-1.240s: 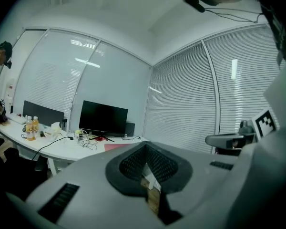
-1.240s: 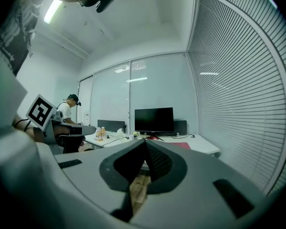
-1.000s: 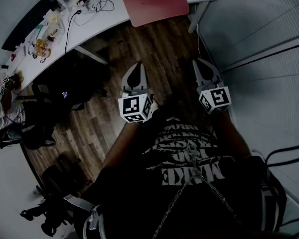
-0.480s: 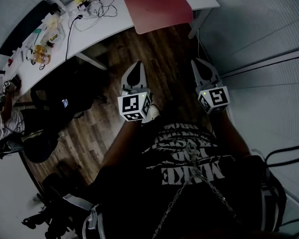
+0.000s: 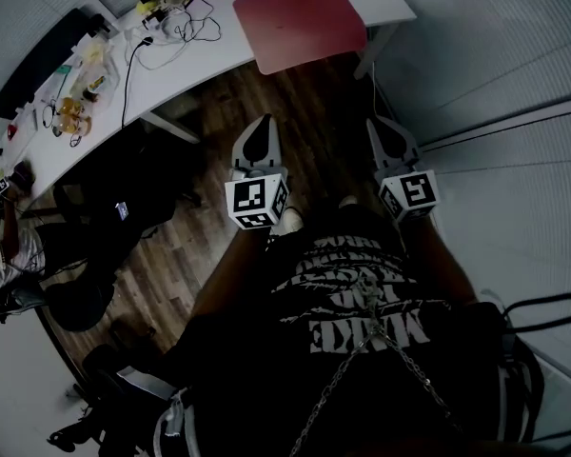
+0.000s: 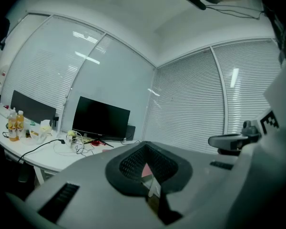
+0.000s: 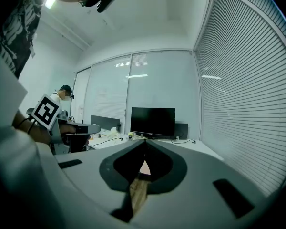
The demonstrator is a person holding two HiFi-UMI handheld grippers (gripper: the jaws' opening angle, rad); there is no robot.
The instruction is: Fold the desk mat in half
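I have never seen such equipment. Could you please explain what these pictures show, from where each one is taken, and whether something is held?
No robot here: a person stands on a wooden floor and holds a two-jaw tool in each hand. The head view comes from a camera on the person's head, looking down; the left tool and right tool point toward a white desk. The patterned cubes are part of the tools. The two gripper views come from cameras riding on each tool, looking along its jaws. Both tools have jaws together and hold nothing. On the desk are a red desk mat, unfolded, cables and a monitor.
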